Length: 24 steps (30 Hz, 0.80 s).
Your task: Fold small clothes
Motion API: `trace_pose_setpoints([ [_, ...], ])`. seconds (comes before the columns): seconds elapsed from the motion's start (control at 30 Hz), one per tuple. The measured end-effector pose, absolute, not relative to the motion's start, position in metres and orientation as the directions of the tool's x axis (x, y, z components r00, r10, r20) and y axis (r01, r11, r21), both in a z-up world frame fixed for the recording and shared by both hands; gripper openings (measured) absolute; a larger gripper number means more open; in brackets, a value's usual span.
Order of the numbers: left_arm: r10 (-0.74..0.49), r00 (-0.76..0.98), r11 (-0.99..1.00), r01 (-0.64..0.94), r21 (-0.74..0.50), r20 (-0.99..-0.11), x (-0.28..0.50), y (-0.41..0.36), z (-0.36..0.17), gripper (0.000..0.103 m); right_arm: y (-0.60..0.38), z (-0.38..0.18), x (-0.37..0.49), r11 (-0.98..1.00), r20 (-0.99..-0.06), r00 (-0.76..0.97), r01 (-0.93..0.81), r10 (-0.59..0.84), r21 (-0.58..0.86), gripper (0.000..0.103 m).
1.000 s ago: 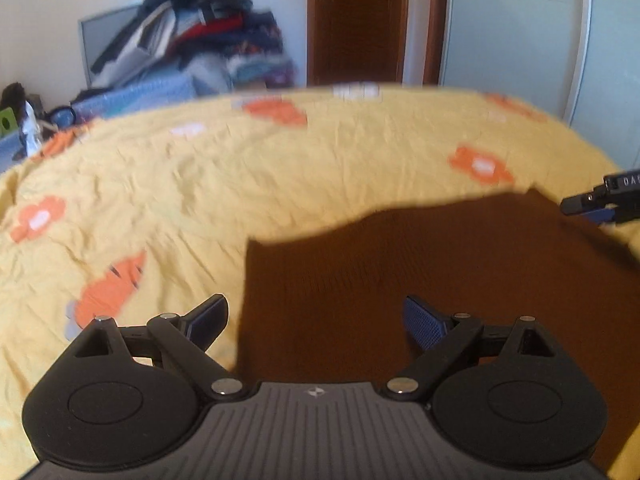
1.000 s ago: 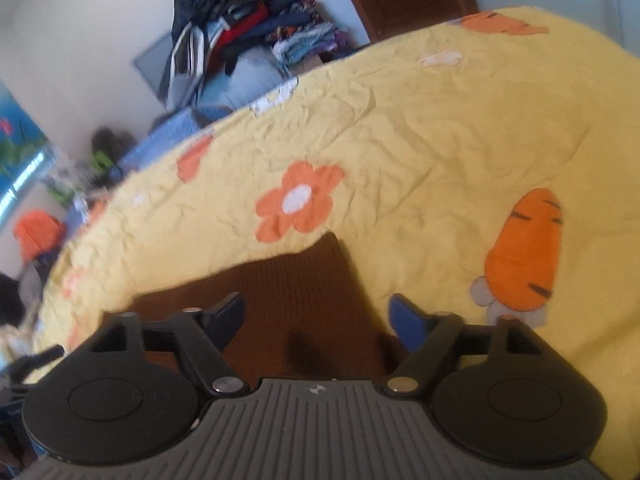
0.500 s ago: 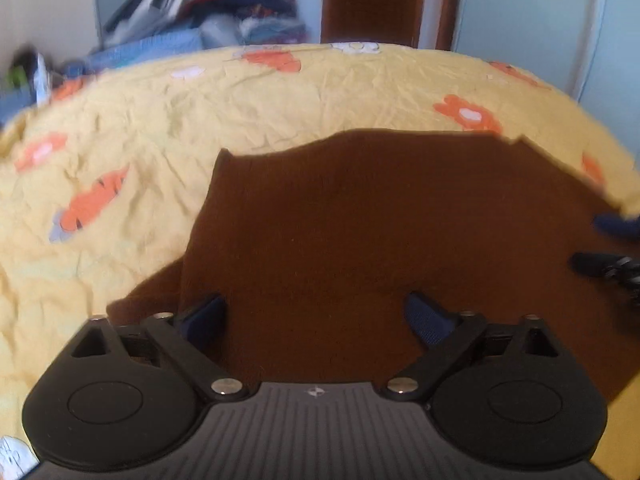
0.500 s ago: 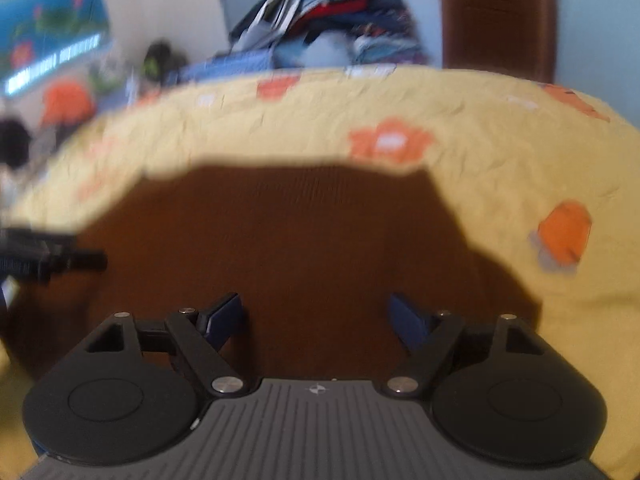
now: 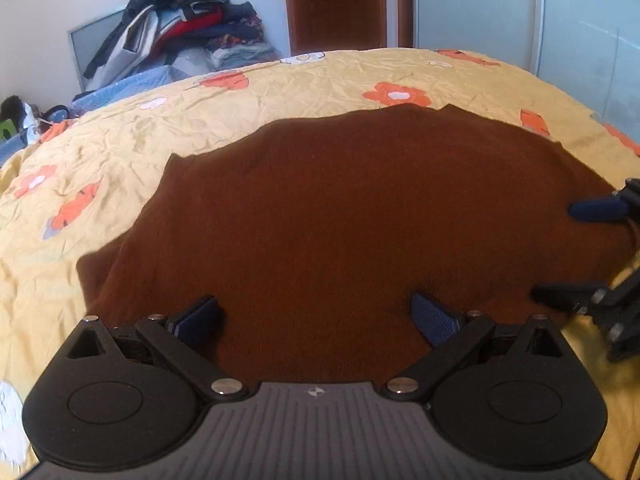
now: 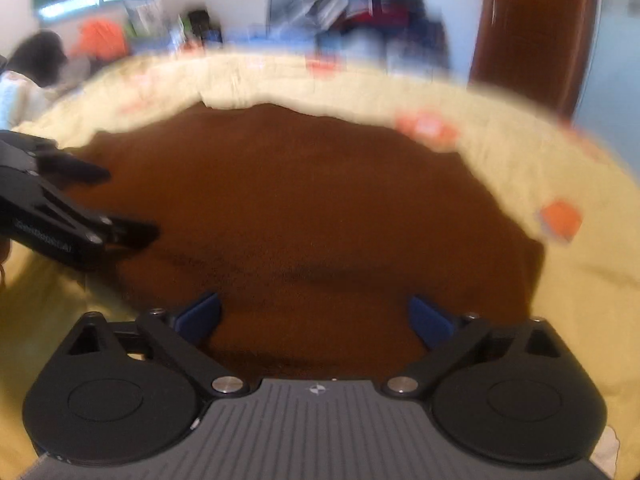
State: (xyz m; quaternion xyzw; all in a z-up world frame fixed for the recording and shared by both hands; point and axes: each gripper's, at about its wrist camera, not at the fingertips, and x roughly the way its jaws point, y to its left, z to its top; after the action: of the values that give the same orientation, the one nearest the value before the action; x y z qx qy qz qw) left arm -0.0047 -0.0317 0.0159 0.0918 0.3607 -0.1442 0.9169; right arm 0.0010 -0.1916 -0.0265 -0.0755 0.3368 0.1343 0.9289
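A dark brown knitted garment (image 5: 352, 216) lies spread flat on a yellow bed cover (image 5: 120, 152) with orange flowers and carrots. My left gripper (image 5: 316, 318) is open and empty, low over the garment's near edge. My right gripper (image 6: 316, 316) is open and empty too, over the near edge further right; its view is blurred. The garment also shows in the right wrist view (image 6: 304, 208). The right gripper shows at the right edge of the left wrist view (image 5: 580, 256), and the left gripper at the left edge of the right wrist view (image 6: 120, 204).
A heap of clothes (image 5: 184, 28) is stacked against the wall beyond the bed's far left. A brown door (image 5: 336, 4) and a white wardrobe (image 5: 520, 16) stand behind the bed. Clutter sits at the far left past the bed (image 5: 16, 120).
Both grippers have moved from above the bed to low over the garment's near edge, closer together. The garment now fills both views. Both stay open.
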Motion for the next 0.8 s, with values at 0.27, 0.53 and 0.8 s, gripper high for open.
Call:
trace_pose_setpoints([
  [0.27,-0.147,0.682,0.950,0.298,0.089,-0.716,-0.026,-0.030,0.020,0.103,-0.204,-0.013,-0.002,0.966,-0.676,0.708,-0.257,0.204,0.022,0.102],
  [0.53,-0.138,0.679,0.956,0.281,0.081,-0.721,-0.021,-0.031,0.019,0.103,-0.189,0.002,-0.005,0.960,-0.680,0.705,-0.280,0.202,-0.005,0.102],
  [0.8,-0.140,0.686,0.956,0.281,0.082,-0.714,-0.028,-0.027,0.021,0.103,-0.200,-0.018,-0.003,0.955,-0.674,0.709,-0.295,0.206,-0.018,0.103],
])
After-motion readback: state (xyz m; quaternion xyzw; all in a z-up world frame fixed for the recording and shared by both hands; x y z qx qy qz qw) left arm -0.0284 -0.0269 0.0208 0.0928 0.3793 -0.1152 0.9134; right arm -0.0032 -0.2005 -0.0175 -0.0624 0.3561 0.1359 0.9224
